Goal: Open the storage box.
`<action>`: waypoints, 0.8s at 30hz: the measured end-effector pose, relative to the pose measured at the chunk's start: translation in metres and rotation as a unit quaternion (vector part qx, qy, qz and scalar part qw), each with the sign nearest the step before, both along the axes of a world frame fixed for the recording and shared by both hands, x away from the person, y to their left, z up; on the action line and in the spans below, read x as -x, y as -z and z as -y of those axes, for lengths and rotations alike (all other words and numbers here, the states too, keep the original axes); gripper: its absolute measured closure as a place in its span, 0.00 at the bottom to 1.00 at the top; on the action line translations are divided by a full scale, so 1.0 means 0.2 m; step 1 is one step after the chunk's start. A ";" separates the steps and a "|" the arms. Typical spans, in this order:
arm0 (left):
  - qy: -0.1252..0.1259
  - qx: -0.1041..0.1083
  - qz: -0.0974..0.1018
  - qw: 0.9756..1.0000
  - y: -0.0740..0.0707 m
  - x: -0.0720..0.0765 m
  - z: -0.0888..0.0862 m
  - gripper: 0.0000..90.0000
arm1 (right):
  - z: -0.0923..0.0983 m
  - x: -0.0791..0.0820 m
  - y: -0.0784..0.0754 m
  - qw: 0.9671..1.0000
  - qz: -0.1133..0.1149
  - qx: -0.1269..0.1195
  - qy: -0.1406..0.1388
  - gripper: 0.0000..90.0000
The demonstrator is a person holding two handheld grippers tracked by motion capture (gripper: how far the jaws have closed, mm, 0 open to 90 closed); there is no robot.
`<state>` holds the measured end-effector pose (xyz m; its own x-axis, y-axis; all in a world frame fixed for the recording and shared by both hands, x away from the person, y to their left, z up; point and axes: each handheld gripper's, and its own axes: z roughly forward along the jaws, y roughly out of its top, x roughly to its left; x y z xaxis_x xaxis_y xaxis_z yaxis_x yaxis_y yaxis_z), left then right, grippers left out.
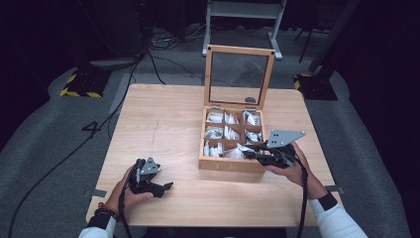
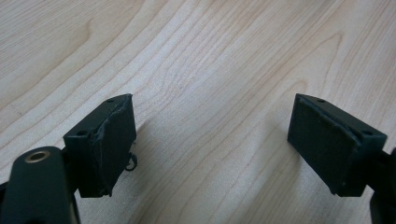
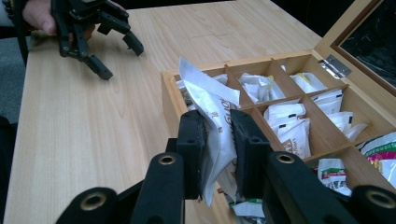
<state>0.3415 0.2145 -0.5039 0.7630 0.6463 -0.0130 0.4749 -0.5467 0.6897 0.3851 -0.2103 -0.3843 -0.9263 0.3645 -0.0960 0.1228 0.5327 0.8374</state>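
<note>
A white sachet [image 3: 212, 116] stands pinched upright over the near corner compartment of the wooden box [image 1: 213, 162], gripped by its lower part so it can clear the dividers. The right gripper [image 3: 218, 154] is clamped on it. Well apart from the box, the left gripper [image 2: 212, 140] rests on the table [image 1: 163, 119], jaws wide and empty.

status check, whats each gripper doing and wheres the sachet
Right gripper shut on white sachet, over near corner of wooden box. Left gripper open, nothing between its jaws, low over table. Nothing in the way.
</note>
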 end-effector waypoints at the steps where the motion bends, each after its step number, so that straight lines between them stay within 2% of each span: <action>1: 0.000 0.000 0.000 1.000 0.00 0.00 0.00 0.18 | 0.00 0.01 0.00 1.000 0.000 0.000 -0.002 0.84; 5: 0.000 0.000 0.000 1.000 0.00 0.00 0.00 0.18 | 0.00 0.05 0.00 1.000 -0.003 0.000 -0.011 0.84; 8: 0.000 0.000 0.000 1.000 0.00 0.00 0.00 0.18 | 0.00 0.10 0.03 1.000 -0.005 0.007 -0.019 0.84; 16: 0.000 0.000 0.000 1.000 0.00 0.00 0.00 0.18 | -0.02 0.16 0.08 0.999 -0.013 0.024 -0.032 0.84; 24: 0.000 0.000 0.000 1.000 0.00 0.00 0.00 0.18 | -0.05 0.20 0.19 0.997 -0.032 0.046 -0.044 0.84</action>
<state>0.3416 0.2146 -0.5039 0.7630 0.6463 -0.0130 0.4749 -0.5468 0.6895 0.3455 -0.2000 -0.4221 -0.9597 0.2733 -0.0657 0.1230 0.6184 0.7762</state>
